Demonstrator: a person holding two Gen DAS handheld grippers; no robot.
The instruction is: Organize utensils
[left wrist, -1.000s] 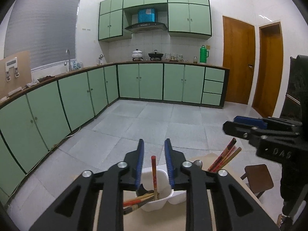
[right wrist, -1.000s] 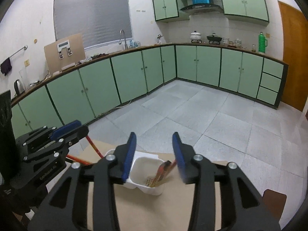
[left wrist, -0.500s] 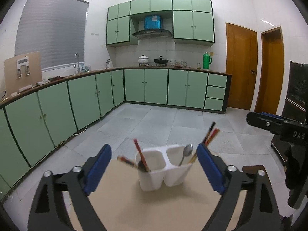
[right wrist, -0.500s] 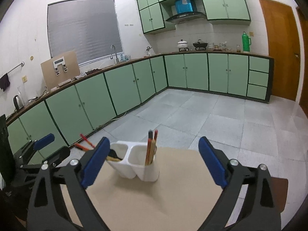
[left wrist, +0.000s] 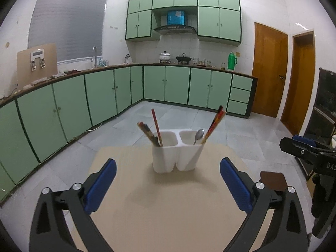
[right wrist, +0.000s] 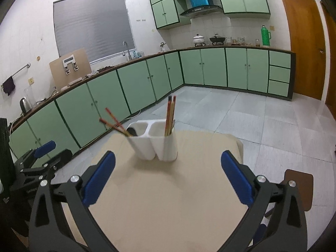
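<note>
Both grippers empty, jaws opening, nothing between the blue pads. Left gripper (left wrist: pixel 168 182) and right gripper (right wrist: pixel 168 177) hang over the near part of the beige table (left wrist: pixel 168 210), short of the holder. Right gripper also shows at the right edge of the left wrist view, apart from the table.

White two-compartment utensil holder (left wrist: pixel 178 150) stands upright on the far half of the table. From the left wrist view: left compartment has red chopsticks (left wrist: pixel 155 126) leaning left; right compartment has a metal spoon (left wrist: pixel 198 135) and more chopsticks (left wrist: pixel 215 122) leaning right.

Brown stool (right wrist: pixel 300 185) sits off the table's right side. Behind: grey tiled floor (left wrist: pixel 189 117), green base cabinets (left wrist: pixel 105 92), orange doors (left wrist: pixel 271 69).
</note>
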